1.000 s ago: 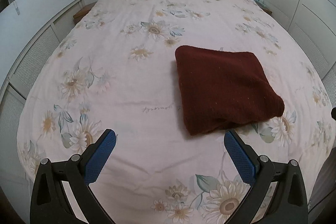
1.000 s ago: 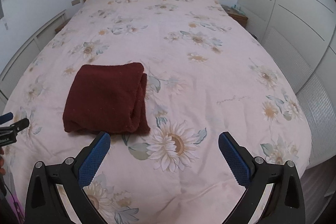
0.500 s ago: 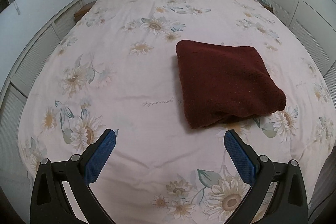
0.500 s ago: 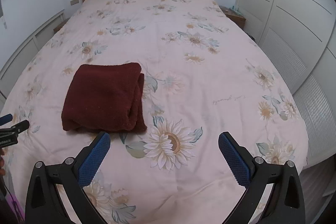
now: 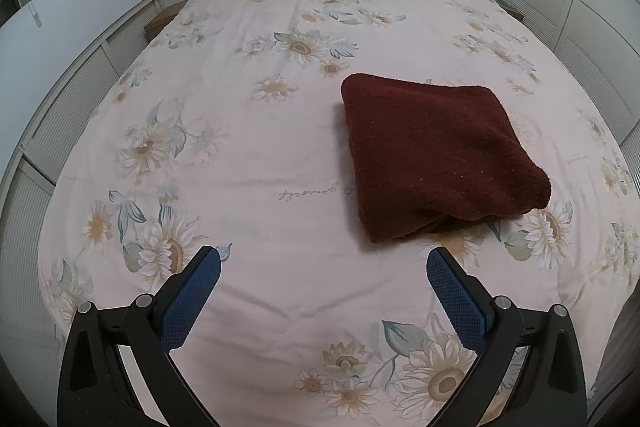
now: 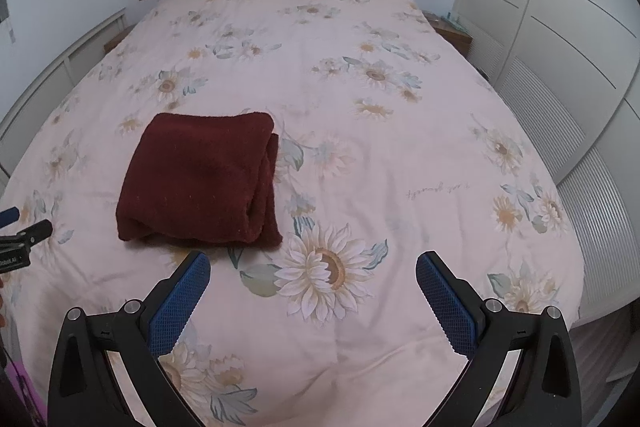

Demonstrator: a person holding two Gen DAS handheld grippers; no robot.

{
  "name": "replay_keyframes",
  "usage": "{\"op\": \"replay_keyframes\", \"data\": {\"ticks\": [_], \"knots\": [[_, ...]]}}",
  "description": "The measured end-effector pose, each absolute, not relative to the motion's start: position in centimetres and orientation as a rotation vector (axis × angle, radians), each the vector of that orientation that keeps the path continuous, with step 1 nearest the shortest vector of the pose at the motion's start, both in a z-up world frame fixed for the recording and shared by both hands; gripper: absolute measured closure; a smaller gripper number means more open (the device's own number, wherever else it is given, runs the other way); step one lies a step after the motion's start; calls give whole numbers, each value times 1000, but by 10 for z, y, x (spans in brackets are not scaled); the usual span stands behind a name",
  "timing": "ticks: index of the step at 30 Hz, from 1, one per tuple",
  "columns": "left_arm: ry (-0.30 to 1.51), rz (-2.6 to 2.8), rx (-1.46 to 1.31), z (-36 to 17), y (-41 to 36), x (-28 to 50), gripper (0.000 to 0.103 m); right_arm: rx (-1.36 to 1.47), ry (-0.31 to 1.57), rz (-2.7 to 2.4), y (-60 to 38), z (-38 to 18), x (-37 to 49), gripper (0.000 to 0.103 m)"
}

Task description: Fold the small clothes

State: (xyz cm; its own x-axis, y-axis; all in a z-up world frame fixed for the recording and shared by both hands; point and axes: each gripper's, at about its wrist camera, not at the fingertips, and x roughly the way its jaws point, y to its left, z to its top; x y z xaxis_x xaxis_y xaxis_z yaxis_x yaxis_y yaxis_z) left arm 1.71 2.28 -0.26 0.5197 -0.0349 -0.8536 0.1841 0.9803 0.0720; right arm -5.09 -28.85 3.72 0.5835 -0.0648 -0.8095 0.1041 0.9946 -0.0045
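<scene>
Cloth (image 5: 436, 159) of dark red lies folded in a thick square on the flowered bed cover (image 5: 256, 155), near the foot of the bed. Your left gripper (image 5: 323, 273) and your right gripper (image 6: 313, 271) both hang above the cover with fingers (image 6: 180, 303) wide apart, holding nothing, apart from the cloth.
</scene>
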Motion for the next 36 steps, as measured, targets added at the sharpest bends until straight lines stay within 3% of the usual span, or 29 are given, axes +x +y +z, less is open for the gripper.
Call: {"op": "replay_keyframes", "data": {"ticks": [36], "knots": [[1004,-137,189,0,22,15,1,23,971,-84,-289,29,-47,0]]}}
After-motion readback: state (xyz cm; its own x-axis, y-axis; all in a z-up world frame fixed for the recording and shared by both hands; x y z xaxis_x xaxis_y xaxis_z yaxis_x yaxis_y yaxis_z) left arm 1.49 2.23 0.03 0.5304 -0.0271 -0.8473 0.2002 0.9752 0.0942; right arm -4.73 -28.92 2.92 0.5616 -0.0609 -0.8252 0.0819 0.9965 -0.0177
